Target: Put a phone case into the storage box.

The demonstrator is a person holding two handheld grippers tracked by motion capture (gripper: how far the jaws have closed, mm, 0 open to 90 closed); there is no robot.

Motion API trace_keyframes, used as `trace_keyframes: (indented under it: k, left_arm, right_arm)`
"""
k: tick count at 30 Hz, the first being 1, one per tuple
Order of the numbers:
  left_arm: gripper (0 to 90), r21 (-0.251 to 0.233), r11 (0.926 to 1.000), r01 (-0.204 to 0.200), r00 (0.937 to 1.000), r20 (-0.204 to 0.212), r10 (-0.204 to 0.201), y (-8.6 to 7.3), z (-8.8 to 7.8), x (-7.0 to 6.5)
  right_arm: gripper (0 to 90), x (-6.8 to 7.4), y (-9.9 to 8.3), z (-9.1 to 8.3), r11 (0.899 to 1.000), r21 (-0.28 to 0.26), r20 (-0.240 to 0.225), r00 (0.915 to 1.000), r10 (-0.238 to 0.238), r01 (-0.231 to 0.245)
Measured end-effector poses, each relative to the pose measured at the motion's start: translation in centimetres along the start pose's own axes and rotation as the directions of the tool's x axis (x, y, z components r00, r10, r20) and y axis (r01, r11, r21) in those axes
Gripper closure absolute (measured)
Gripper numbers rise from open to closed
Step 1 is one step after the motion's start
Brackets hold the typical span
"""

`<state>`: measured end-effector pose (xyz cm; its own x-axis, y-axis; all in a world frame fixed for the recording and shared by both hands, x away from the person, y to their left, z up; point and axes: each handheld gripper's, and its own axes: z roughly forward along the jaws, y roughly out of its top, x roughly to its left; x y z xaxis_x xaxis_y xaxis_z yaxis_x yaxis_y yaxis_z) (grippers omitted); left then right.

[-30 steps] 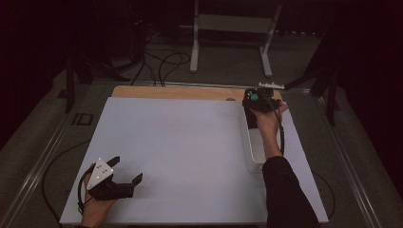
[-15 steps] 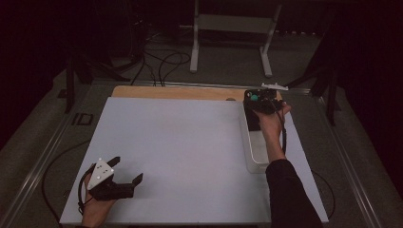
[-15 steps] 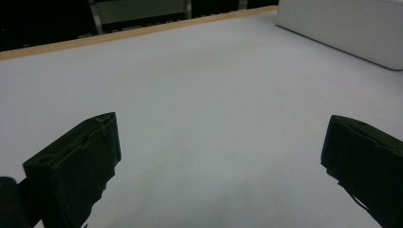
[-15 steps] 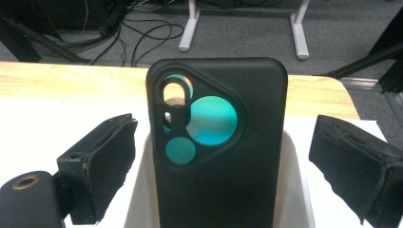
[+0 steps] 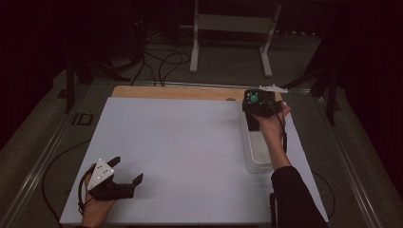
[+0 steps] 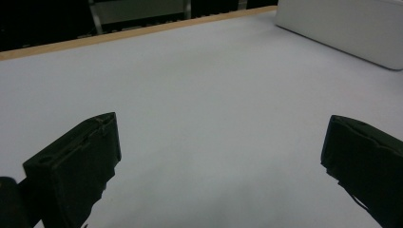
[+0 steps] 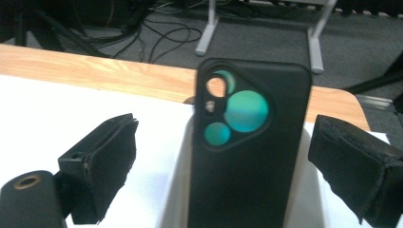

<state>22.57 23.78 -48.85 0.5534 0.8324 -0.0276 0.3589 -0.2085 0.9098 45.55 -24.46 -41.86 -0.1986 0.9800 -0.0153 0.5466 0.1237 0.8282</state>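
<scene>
Fingers: right gripper (image 7: pixel 223 166) spread wide, flanking upright black phone case (image 7: pixel 247 142) over white tray (image 5: pixel 259 152), unclamped, probably lining up. Left gripper (image 6: pixel 218 161) parted, empty, parked on desk (image 5: pixel 190 142).

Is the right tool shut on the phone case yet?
No, open. In its own view the right tool has jaws spread, with gaps on either side of the black phone case.

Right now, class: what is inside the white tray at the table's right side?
A black phone case stands in the white tray, between the right gripper's open jaws. Its lower end and the tray floor beneath are hidden.
</scene>
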Motion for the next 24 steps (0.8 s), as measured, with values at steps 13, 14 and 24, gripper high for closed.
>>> trace_keyframes:
  k: [13, 14, 24]
  left_arm:
    - [0.0, 0.001, 1.0, -0.002, 1.0, 0.004, 0.002, 0.0, 0.0, 0.0]
    - [0.0, 0.001, 1.0, -0.001, 1.0, 0.003, 0.001, 0.0, 0.0, 0.0]
    - [0.0, -0.008, 0.9999, 0.01, 0.9999, 0.011, -0.01, 0.1, 0.0, 0.0]
  right_arm:
    - [8.8, 1.6, -1.1, -2.5, 0.998, -0.045, -0.105, 0.9934, -0.048, 0.043]
    - [8.8, 1.7, -1.2, -2.7, 0.998, -0.05, -0.114, 0.9921, -0.053, 0.047]
    - [8.8, 2.6, -2.8, -5.8, 0.991, -0.108, -0.199, 0.9748, -0.1, 0.08]
